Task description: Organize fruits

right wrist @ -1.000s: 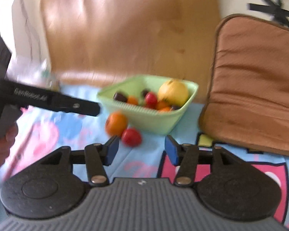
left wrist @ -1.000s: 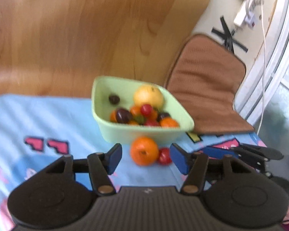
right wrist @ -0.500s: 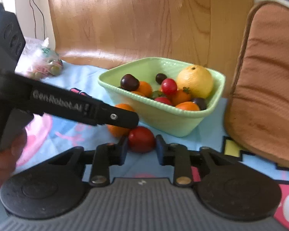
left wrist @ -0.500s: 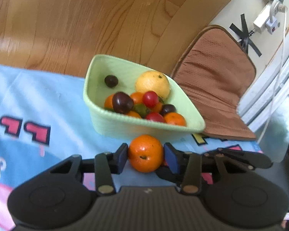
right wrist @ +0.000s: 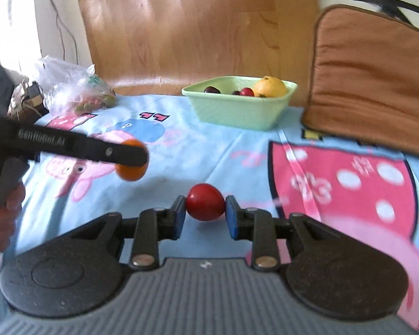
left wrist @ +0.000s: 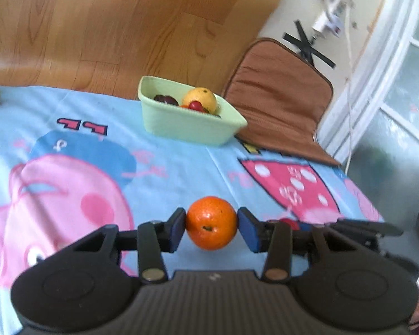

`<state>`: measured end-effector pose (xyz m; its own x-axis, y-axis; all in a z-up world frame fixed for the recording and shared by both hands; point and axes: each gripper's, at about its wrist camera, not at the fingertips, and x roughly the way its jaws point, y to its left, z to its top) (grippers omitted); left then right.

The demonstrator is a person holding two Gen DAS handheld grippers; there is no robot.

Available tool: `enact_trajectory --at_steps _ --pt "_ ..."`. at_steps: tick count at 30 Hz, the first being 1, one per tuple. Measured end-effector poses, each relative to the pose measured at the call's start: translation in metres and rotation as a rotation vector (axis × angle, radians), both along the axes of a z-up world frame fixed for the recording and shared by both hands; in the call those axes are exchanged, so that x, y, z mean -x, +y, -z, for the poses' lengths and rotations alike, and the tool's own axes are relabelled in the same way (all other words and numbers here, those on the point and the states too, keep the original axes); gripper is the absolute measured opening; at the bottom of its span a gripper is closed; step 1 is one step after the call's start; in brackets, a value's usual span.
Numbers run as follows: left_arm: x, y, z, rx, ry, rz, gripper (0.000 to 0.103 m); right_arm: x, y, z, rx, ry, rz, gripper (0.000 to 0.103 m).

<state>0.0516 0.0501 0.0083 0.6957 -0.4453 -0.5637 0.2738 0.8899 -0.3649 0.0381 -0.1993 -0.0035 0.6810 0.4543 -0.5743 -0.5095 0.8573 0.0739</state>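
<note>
Above the cartoon-print desk (left wrist: 181,167), well back from the green bowl (left wrist: 187,128), my left jaws now clamp the orange (left wrist: 211,222) and my right the red fruit (right wrist: 205,201), both freshly lifted for sorting.

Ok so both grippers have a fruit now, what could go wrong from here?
1. The orange is round and held only at its sides by the left gripper, so it might slip out.
2. The red fruit in the right gripper looks soft and could bruise.
3. A dropped fruit could roll across the blue cloth, away from the green bowl.
</note>
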Motion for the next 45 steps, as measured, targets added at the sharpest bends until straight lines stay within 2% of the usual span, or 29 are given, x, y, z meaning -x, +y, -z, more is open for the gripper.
enact_trajectory --at_steps 3,9,14,19,30,35,37,40,43,45 --pt "0.016 -0.005 0.006 -0.038 -0.016 0.019 0.041 0.012 -0.002 0.003 -0.016 -0.003 0.032 0.033" --pt "0.033 -0.018 0.011 -0.134 -0.103 0.016 0.044 0.022 0.006 0.008 0.042 -0.039 0.048 0.033" --pt "0.035 -0.027 0.015 -0.185 -0.108 0.032 0.044 0.022 0.007 0.010 0.063 -0.038 0.050 0.035" --pt "0.033 -0.024 0.017 -0.163 -0.088 0.027 0.044 0.022 0.008 0.011 0.059 -0.037 0.053 0.035" --pt "0.033 -0.025 0.017 -0.169 -0.090 0.025 0.044 0.021 0.007 0.011 0.061 -0.040 0.054 0.035" --pt "0.032 -0.022 0.012 -0.143 -0.113 0.014 0.057 0.022 0.008 0.011 0.061 -0.039 0.054 0.035" --pt "0.030 -0.025 0.010 -0.140 -0.117 0.018 0.058 0.022 0.008 0.011 0.061 -0.039 0.054 0.035" --pt "0.026 -0.034 0.010 -0.159 -0.118 0.037 0.054 0.021 0.008 0.011 0.063 -0.040 0.055 0.035" --pt "0.026 -0.040 0.013 -0.190 -0.120 0.049 0.043 0.021 0.007 0.011 0.062 -0.040 0.054 0.035" --pt "0.027 -0.038 0.013 -0.182 -0.121 0.048 0.042 0.021 0.008 0.011 0.066 -0.041 0.054 0.035"
